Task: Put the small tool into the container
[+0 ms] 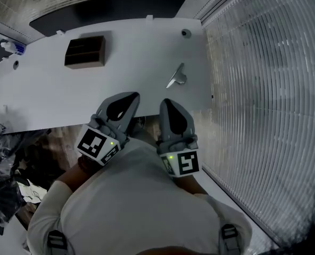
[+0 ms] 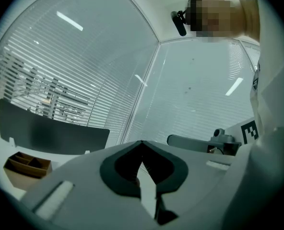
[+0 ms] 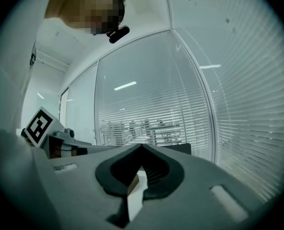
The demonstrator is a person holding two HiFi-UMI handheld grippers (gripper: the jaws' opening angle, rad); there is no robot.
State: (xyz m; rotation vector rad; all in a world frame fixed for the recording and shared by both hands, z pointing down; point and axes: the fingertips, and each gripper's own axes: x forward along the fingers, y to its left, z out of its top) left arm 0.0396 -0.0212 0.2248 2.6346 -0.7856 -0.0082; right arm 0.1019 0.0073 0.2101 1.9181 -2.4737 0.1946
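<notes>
Down the right side, slatted glass wall [image 1: 264, 78] filling the whole flank; beside it, white table [image 1: 51, 94] spreading wide, dark panel [image 1: 109, 9] along its far edge; at the bottom of the head view, white-shirted shoulders of the person [image 1: 131, 206], tight against the table's near edge; just ahead, left gripper [image 1: 130, 96] and right gripper [image 1: 167, 102] side by side, near each other but apart, tips reaching over that near edge; from the left gripper view, jaws pressed together at the tips, nothing caught between; same story from the right gripper view, clenched on nothing at all; further out, brown container [image 1: 85, 51] sitting upright on the far left part of the table, open on top, dividers showing inside, well apart from both grippers; right of centre, small tool [image 1: 177, 77] lying flat on the bare surface, pale and metallic, perhaps a clip or a scraper, too dim to call; ahead of the right gripper and clear of it, well apart from the container, not in it; lastly, tiny round knob [image 1: 185, 33] near the far right corner.
</notes>
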